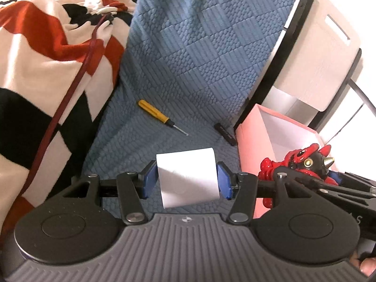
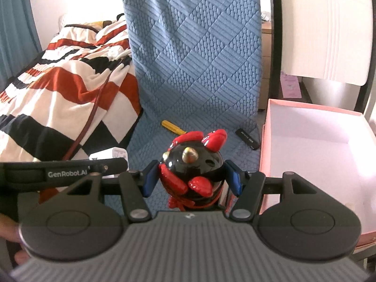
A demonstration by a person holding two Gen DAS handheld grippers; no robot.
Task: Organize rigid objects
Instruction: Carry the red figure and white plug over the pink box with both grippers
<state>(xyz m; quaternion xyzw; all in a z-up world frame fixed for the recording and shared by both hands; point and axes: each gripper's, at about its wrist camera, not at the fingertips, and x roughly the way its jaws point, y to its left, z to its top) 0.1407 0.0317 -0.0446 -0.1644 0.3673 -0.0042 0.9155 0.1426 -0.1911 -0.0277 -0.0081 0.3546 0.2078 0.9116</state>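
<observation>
Left gripper (image 1: pixel 188 181): fingers clamped on a white block (image 1: pixel 188 176), held above the blue quilt (image 1: pixel 199 58). Right gripper (image 2: pixel 191 178): fingers clamped on a red-and-black figurine (image 2: pixel 192 171), beside the open pink box (image 2: pixel 317 145). Lying on the quilt: yellow screwdriver (image 1: pixel 157 114), small black stick (image 1: pixel 225 134). Striped blanket (image 1: pixel 47 58) at left.

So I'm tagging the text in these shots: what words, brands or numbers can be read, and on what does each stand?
"GenRobot.AI": white print on the left gripper's black body, seen from the right wrist view.
Black stick on the blue quilt: white print, too small to read.
Pink card behind the pink box: too blurred.
</observation>
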